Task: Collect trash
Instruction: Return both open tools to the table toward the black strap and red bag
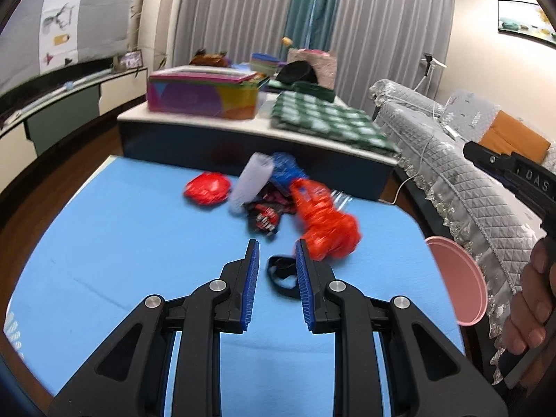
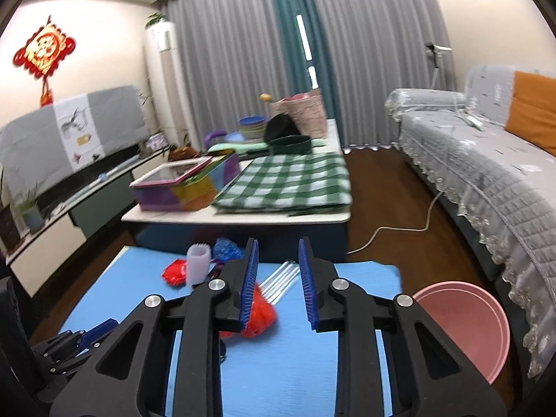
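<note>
Left wrist view: the left gripper (image 1: 276, 246) is held with fingers narrowly apart and empty above the blue bench (image 1: 104, 243); the trash, a red wrapper (image 1: 326, 219), a pale cup (image 1: 252, 180) and a black strap (image 1: 281, 274), lies just ahead, and one piece is best singled out. Right wrist view: the right gripper (image 2: 278, 246) fingers are likewise narrow and empty, clear forks (image 2: 281, 278) lie between them, and the pink bin (image 2: 469, 323) sits at the right, unobstructed.

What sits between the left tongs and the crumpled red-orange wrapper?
Nothing visible. The left tongs are open and empty over the blue mat, and the crumpled red-orange wrapper lies just beyond the right fingertip. A black loop lies beneath the gap.
</note>
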A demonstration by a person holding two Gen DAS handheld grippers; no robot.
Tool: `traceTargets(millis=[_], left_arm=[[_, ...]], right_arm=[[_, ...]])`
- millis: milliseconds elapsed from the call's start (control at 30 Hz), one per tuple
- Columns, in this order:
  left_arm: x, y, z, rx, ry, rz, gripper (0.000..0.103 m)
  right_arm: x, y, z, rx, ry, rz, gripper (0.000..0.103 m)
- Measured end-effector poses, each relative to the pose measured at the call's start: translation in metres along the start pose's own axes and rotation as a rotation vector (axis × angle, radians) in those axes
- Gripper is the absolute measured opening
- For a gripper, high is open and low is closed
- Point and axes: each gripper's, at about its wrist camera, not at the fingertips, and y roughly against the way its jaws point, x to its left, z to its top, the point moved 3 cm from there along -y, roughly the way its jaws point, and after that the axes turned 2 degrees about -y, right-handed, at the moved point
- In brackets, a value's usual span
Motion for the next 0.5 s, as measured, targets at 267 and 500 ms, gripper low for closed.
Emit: traceTargets(millis=[267,500], left_arm=[[0.017,-0.046,-0.024,0.076,0.047,-0.016,0.022],[0.004,-0.086,-0.03,0.123,0.069,-0.059,0.022]], right_arm=[[0.0,-0.041,-0.027,0.092,-0.011,0.0,0.023],[-0.009,-0.076,-0.048,0.167,-0.031,0.004,0.024]])
